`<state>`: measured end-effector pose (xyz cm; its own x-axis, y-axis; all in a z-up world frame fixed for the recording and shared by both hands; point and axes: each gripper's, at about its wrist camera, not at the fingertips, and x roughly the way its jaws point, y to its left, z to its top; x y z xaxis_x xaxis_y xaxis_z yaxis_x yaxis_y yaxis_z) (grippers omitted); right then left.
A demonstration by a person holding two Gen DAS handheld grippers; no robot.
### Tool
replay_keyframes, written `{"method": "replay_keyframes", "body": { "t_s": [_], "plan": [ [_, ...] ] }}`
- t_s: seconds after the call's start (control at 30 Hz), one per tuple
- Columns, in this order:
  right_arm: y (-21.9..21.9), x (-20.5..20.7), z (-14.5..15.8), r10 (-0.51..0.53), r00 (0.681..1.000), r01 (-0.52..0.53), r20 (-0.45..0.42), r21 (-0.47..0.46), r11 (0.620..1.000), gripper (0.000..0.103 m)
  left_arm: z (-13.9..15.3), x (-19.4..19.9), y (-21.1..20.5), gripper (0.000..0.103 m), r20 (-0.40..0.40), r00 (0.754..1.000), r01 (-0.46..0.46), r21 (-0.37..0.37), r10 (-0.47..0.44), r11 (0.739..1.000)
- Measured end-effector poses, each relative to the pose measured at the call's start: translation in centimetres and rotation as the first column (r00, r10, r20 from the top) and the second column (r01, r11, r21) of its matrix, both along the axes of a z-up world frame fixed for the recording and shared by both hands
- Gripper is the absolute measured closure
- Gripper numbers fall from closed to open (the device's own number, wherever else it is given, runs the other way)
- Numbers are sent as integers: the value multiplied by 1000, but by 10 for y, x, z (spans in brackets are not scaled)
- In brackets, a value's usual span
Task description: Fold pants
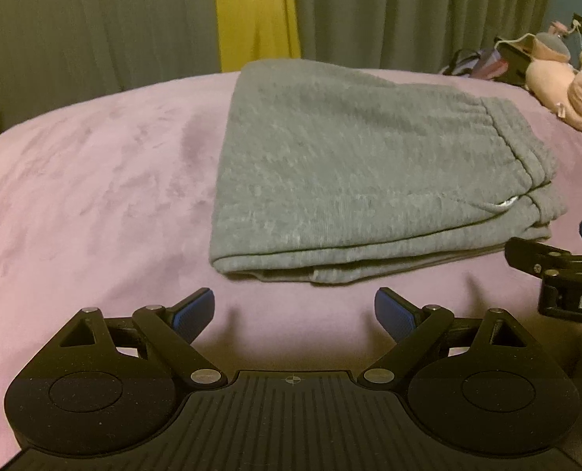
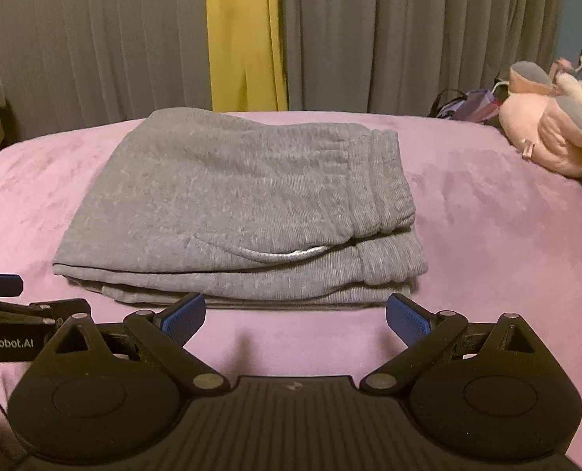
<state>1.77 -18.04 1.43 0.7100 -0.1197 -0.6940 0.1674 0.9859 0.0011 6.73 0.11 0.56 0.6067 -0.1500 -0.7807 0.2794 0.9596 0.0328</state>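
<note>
Left wrist view shows the grey fleece pants (image 1: 369, 180) folded into a thick rectangular stack on the pink velvety bed cover (image 1: 94, 196). The left gripper (image 1: 294, 314) hovers just short of the stack's near folded edge, its blue-padded jaws spread wide apart with nothing between them. Beside the stack's near right corner, part of the right gripper (image 1: 566, 263) shows; only one of its blue pads is in sight there.

Right wrist view shows the same folded pants (image 2: 232, 204) with the ribbed elastic waistband (image 2: 385, 196) along the stack's right side and a pale pocket edge (image 2: 291, 253) near the front. The right gripper (image 2: 295, 316) sits just before the stack's near edge, jaws wide apart and empty, not touching the cloth. Beyond the stack hang grey pleated curtains (image 2: 94, 39) with a yellow fabric strip (image 2: 244, 35) between them. Well to the right of the stack lies a pink plush toy (image 2: 546, 133).
</note>
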Motion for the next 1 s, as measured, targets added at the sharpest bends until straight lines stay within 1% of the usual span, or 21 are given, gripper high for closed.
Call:
{"method": "replay_keyframes", "body": {
  "t_s": [0.1,0.23,0.33,0.5,0.63,1.0],
  "plan": [
    [1,5,-6,11,1000,-11,-12,-21,1000,4,-4,3,-2,9,5,1000,7,-13,-7,1000],
    [0,10,-14,28,999,-29,-31,-29,999,4,-11,8,-5,9,-10,1000,3,-12,-3,1000],
    [-3,12,-18,39,999,-39,-34,-9,999,4,-15,6,-7,9,3,1000,20,-3,-20,1000],
    [-11,18,-25,1,999,0,-41,27,1000,4,-25,9,-10,9,-11,999,37,29,-37,999],
    [-16,21,-28,-17,999,20,-48,46,999,4,-27,11,-9,9,-16,999,37,17,-36,999],
    [-15,20,-30,-10,999,11,-50,34,999,4,-26,12,-5,9,-22,1000,7,5,-7,1000]
  ]
}}
